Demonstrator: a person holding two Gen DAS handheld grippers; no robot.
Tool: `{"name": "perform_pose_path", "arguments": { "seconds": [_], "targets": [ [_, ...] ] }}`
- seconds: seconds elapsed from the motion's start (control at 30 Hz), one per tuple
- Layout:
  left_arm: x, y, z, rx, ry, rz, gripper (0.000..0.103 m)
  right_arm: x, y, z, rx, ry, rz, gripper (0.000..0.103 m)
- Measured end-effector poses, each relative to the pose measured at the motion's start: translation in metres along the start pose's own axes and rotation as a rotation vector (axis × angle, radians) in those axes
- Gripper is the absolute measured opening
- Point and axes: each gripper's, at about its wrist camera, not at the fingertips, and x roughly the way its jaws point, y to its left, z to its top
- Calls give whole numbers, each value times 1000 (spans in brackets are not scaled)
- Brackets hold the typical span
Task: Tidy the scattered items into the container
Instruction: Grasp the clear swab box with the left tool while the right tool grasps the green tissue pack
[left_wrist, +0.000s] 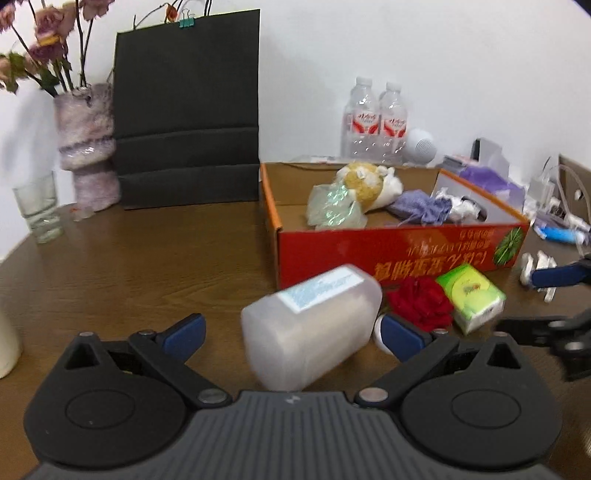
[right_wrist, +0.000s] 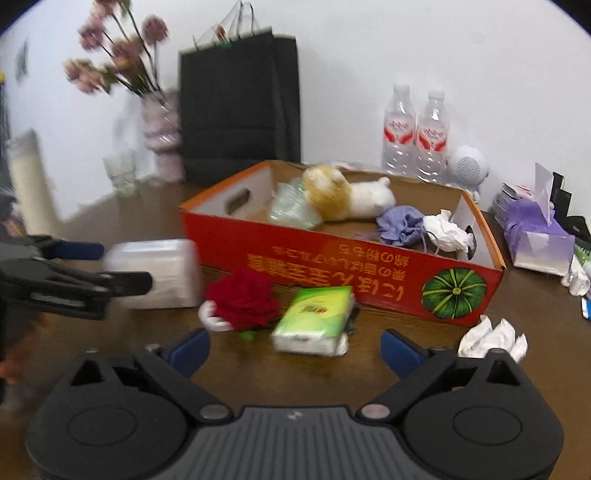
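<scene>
A translucent white plastic container (left_wrist: 310, 328) lies on its side on the wooden table, between the wide fingers of my left gripper (left_wrist: 291, 336). A gap shows at the left pad, so the jaws stand open around it. My right gripper (right_wrist: 295, 350) is open just short of a green tissue pack (right_wrist: 314, 321), with a red rose (right_wrist: 243, 299) to its left and crumpled white tissue (right_wrist: 491, 338) to its right. Behind them stands the red cardboard box (right_wrist: 332, 266), holding a plush toy (right_wrist: 343, 199), a purple pouch (right_wrist: 400, 225) and crumpled paper.
A black paper bag (left_wrist: 188, 110), a vase of dried flowers (left_wrist: 88, 147) and a drinking glass (left_wrist: 37, 206) stand at the back left. Two water bottles (right_wrist: 417, 136), a white speaker (right_wrist: 467, 166) and a purple tissue box (right_wrist: 535, 236) crowd the back right.
</scene>
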Motion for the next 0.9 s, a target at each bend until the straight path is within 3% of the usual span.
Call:
{"name": "perform_pose_path", "arguments": {
  "seconds": [0.03,0.1,0.17,0.2,0.27,0.33,0.43,0.63,0.8,0.9],
  "targets": [
    [2,1,0,-11,-4,-6,100,6,-1,1,3,1,3,94],
    [4,2,-1,-19,6,6,85,17,-3,4,2,13,1,94],
    [4,1,-3,-36,29,19,61,27,-4,5,-5,35,-9,92],
    [2,1,-4,-54,30,27,55,32,-4,4,-10,48,-8,91],
    [-2,0,-6,-77,24,33,50,40,-3,2,-15,65,1,78],
    [-8,-4,-8,-92,25,50,48,44,-2,1,-11,62,-20,54],
    [-19,-14,-14,-91,23,94,47,38,-2,-4,-8,38,-49,46],
    [-75,-35,-36,-107,-56,182,47,-17,0,-24,-3,-24,-67,43],
    [-120,-54,-65,-157,-53,178,47,-76,12,-66,-7,28,-16,43],
    [-137,-75,-79,-138,-51,178,47,-98,16,-89,26,54,-5,43]
  ]
}}
